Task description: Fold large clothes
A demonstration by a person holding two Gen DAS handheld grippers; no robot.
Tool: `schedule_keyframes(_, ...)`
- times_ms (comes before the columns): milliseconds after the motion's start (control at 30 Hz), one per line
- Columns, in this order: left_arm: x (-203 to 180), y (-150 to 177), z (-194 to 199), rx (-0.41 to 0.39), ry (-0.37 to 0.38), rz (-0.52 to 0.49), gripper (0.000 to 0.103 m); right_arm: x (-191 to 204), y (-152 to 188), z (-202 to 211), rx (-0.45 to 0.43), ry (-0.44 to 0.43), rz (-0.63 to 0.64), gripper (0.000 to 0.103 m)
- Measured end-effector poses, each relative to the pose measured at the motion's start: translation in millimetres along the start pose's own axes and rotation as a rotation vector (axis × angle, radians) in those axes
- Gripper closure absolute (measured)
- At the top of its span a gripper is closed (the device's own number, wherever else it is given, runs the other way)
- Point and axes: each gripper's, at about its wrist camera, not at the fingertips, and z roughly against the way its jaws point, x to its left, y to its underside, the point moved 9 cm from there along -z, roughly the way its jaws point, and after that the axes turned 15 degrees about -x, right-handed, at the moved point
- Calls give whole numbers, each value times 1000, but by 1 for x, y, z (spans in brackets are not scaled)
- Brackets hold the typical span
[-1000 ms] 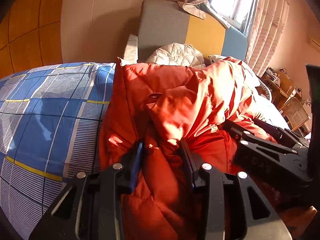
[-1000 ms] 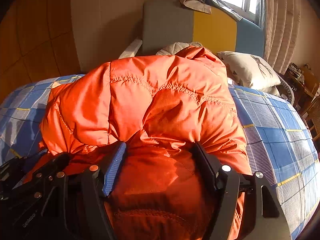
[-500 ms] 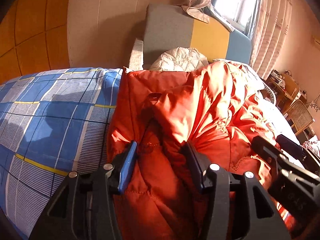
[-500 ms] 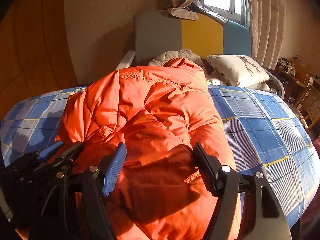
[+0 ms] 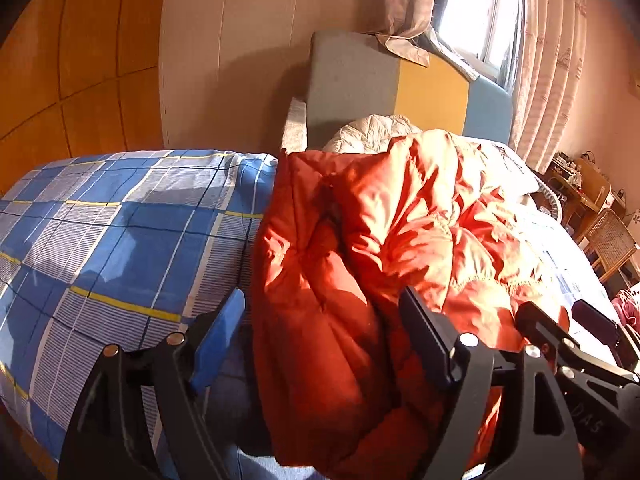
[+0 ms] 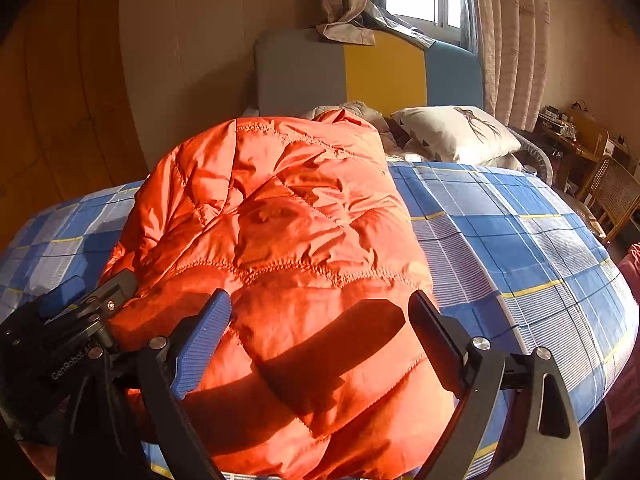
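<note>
An orange puffer jacket (image 5: 400, 232) lies bunched in a thick fold on the blue checked bed sheet (image 5: 120, 232). My left gripper (image 5: 320, 336) straddles the jacket's near left edge. Its jaws are opening; the blue pad (image 5: 218, 336) is off the cloth, over the sheet. In the right wrist view the jacket (image 6: 288, 220) is a smooth quilted mound. My right gripper (image 6: 320, 328) stands wide over its near end, jaws opening, cloth between them but not pinched. Each gripper shows in the other's view: the right gripper (image 5: 560, 344) and the left gripper (image 6: 92, 304).
A grey, yellow and blue headboard (image 5: 384, 84) stands behind the jacket, with a white quilted garment (image 5: 368, 136) and a printed pillow (image 6: 456, 132) in front of it. A wicker chair (image 6: 612, 192) and a cluttered desk stand on the right by the curtained window.
Both grippers have let go of the orange jacket, opened wide and drawn back from it. The jacket has settled onto the bed in its fold.
</note>
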Motion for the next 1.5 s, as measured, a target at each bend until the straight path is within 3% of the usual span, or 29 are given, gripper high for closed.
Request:
schedule_keyframes(700,0,9,48,-57,-25,-6,14,-1,20,32,-19,-2,46,10)
schedule_keyframes(900,2,15,65,-64,-33,-16,6,0,23,48,-28,0,52,10)
schedule_keyframes(1033,3,20,81,-78,-36,-21,3,-3,28,67,-36,1,54,3)
schedule_keyframes(1500,-7,32,129,-101,-23,-58,2,-16,39,106,-46,59,2,3)
